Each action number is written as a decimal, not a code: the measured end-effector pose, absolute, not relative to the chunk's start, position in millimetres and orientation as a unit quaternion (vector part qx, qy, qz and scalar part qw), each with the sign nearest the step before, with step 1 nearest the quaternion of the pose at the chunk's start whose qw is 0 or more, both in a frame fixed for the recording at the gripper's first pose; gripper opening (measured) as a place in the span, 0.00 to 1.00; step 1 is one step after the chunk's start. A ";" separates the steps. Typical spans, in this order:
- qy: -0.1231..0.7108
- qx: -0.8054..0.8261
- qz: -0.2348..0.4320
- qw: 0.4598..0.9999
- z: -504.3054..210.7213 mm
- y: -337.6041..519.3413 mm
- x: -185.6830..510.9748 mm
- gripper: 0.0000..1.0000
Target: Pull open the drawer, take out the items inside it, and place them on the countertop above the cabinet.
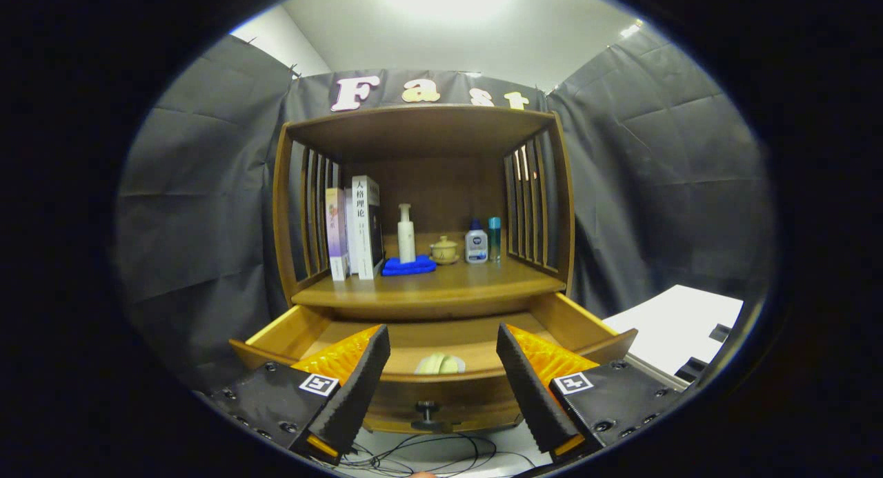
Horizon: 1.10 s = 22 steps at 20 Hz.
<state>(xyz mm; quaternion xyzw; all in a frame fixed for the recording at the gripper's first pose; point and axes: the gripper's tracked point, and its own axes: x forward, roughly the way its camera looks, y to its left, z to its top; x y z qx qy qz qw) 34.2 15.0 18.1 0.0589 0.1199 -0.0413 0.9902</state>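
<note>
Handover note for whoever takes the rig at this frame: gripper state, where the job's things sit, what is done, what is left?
Gripper: open, holding nothing, fingers either side of the drawer front.
Drawer: already pulled open.
Pale yellow-green item: in the drawer, just behind its front, between the fingers.
Countertop: carries books, bottles, a blue cloth, a small jar.
Left: lift the item onto the countertop; check the drawer for more.

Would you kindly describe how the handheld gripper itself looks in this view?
The gripper has two wedge-shaped fingers with a rough, grainy inner surface and ribbed outer sides. Each sits on a dark block studded with screws and bearing a small square black-and-white marker.
</note>
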 end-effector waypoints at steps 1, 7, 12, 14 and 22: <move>0.129 0.062 -0.041 0.989 21.8 17.3 42.2 0.92; 0.241 0.039 -0.073 0.967 -5.1 13.4 93.8 0.98; 0.324 0.061 -0.080 0.941 -48.6 15.5 122.3 0.98; 0.352 0.054 -0.086 0.931 -65.8 13.3 127.6 0.98; 0.444 0.068 -0.088 0.889 -121.3 26.7 133.5 0.98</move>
